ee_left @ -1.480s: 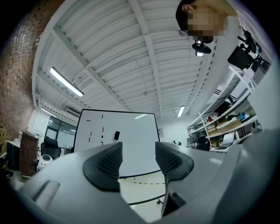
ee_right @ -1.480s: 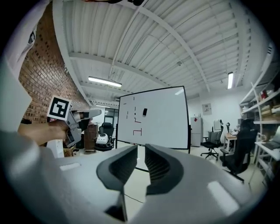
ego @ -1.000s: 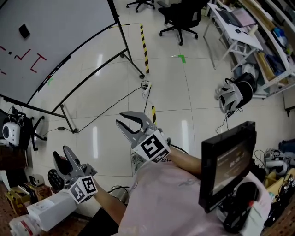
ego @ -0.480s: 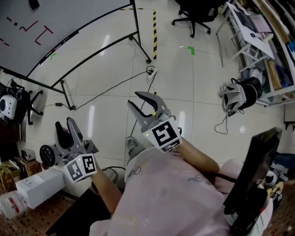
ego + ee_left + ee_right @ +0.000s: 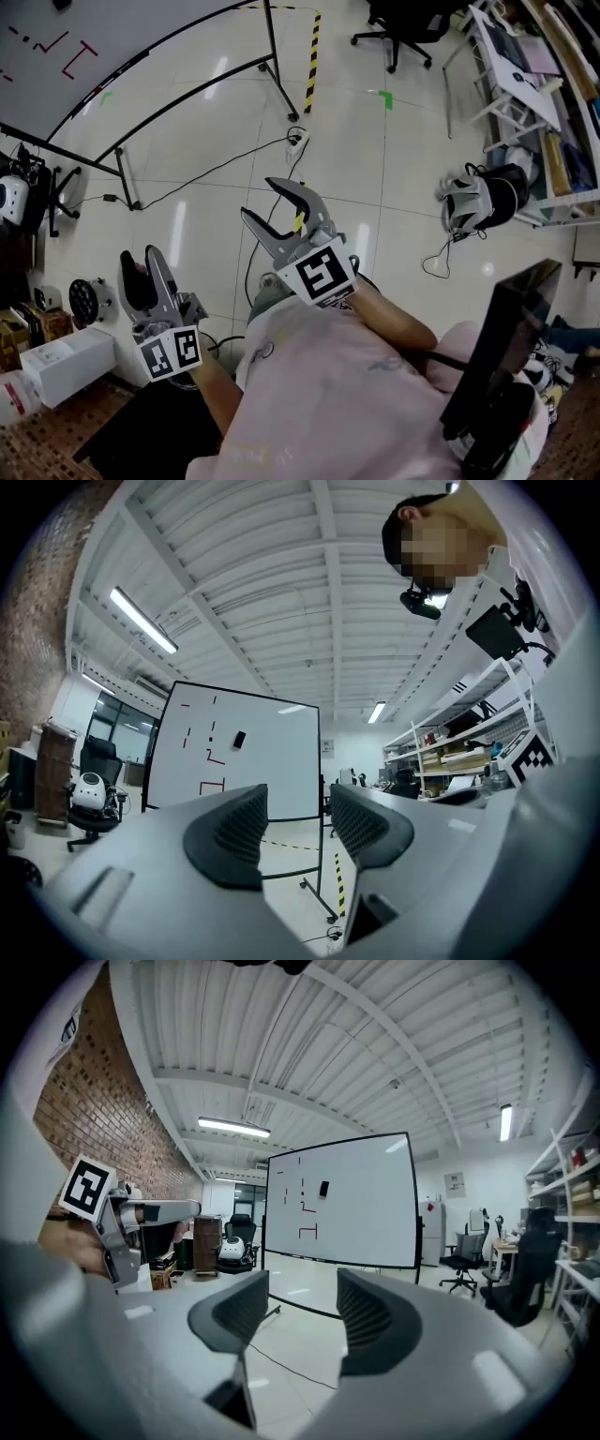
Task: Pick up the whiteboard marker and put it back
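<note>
No marker can be made out in any view. The whiteboard point(image 5: 141, 23) with red marks stands on its wheeled frame at the top left; a small red and green spot on its lower edge point(image 5: 99, 92) is too small to tell. My left gripper point(image 5: 141, 255) is held low at the left, and its jaws have just been closing, with a gap and nothing between them point(image 5: 298, 822). My right gripper point(image 5: 261, 200) points at the floor ahead; its jaws have just been opening and are empty point(image 5: 302, 1312). Both gripper views face the whiteboard point(image 5: 347, 1204), far off.
A cable and power strip point(image 5: 295, 141) lie on the tiled floor by the board's leg point(image 5: 281, 70). Yellow-black tape point(image 5: 309, 52) runs up the floor. Office chair point(image 5: 412, 23), desk point(image 5: 511, 80), a headset point(image 5: 469, 202) at right. A white box point(image 5: 61, 361) sits at lower left.
The right jaws stand wider than before. The left gripper has moved up in the head view. The whiteboard has slid further toward the top left corner.
</note>
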Demonstrator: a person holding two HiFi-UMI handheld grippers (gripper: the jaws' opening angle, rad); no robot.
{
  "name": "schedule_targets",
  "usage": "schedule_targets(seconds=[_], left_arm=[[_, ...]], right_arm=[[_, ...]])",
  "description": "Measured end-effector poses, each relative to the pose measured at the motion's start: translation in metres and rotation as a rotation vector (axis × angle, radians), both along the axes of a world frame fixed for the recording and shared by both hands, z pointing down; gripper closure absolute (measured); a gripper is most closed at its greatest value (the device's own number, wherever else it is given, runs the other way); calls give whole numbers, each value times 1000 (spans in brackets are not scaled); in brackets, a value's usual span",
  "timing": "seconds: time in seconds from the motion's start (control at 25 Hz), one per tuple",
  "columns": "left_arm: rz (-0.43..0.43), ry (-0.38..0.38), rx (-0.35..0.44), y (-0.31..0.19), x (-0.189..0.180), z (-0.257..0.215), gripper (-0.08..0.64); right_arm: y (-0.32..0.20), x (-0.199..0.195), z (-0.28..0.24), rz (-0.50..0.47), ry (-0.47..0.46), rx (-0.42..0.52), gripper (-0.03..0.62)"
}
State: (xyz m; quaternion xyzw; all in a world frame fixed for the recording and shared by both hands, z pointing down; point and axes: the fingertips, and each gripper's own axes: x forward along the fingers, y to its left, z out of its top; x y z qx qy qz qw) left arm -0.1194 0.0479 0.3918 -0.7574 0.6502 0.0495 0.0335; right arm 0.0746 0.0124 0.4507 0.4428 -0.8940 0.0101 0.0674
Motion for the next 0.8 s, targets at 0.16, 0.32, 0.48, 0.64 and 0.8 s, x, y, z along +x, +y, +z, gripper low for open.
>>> schedule_targets(seconds=[0.16,0.32,0.48,0.64,0.8], left_arm=[[25,16,21,-8,11,-11,350],[40,21,57,-12,13,-25,350],[35,16,71,1,19,-29,350],[13,29,56,11,11,-23,350],[-33,43,63,18,-19,-22,348]], right_arm=[[-4,13,-18,28,-38,50,347],[-3,16,-34,60,-54,97,308],[4,16,-41,47,-71,140,273],[12,9,-39,46,-101,128,258],[12,-18,-31,25,-81,103,249]])
